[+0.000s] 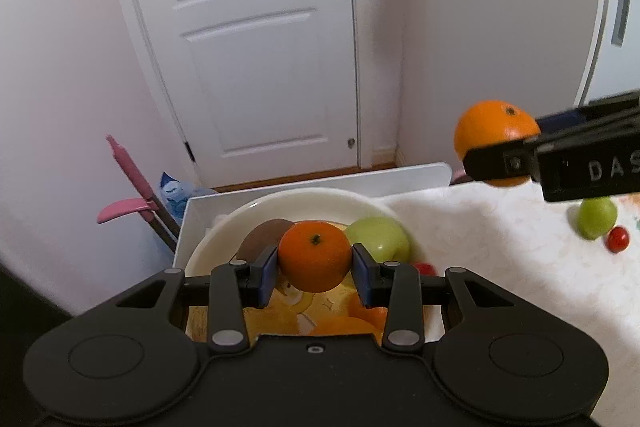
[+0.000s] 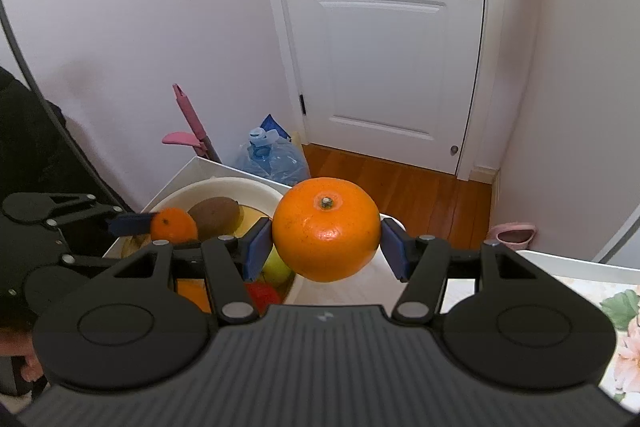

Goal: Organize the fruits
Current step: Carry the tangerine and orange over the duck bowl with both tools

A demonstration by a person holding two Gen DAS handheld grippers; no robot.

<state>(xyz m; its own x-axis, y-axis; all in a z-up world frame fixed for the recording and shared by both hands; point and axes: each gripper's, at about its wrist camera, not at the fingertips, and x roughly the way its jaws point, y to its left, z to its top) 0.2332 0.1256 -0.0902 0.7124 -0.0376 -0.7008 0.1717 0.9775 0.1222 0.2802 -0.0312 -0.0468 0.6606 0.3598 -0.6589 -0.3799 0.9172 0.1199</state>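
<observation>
My left gripper [image 1: 315, 265] is shut on a small orange [image 1: 314, 255] and holds it above a cream bowl [image 1: 320, 197]. The bowl holds a kiwi [image 1: 262, 237], a green apple [image 1: 380, 237], a red fruit [image 1: 426, 269] and yellow and orange fruit under the gripper. My right gripper [image 2: 326, 247] is shut on a large orange [image 2: 326, 229], held in the air right of the bowl [image 2: 224, 187]. In the left wrist view this orange [image 1: 494, 131] hangs at the right. The left gripper's small orange [image 2: 174, 225] shows at the left of the right wrist view.
A green pear [image 1: 596, 217] and a small red tomato [image 1: 618, 239] lie on the white flowered tablecloth [image 1: 500, 247] at the right. A white tray [image 1: 400, 179] stands behind the bowl. Beyond the table are a pink broom [image 2: 192, 123], a water bottle [image 2: 272, 157] and a white door [image 2: 380, 27].
</observation>
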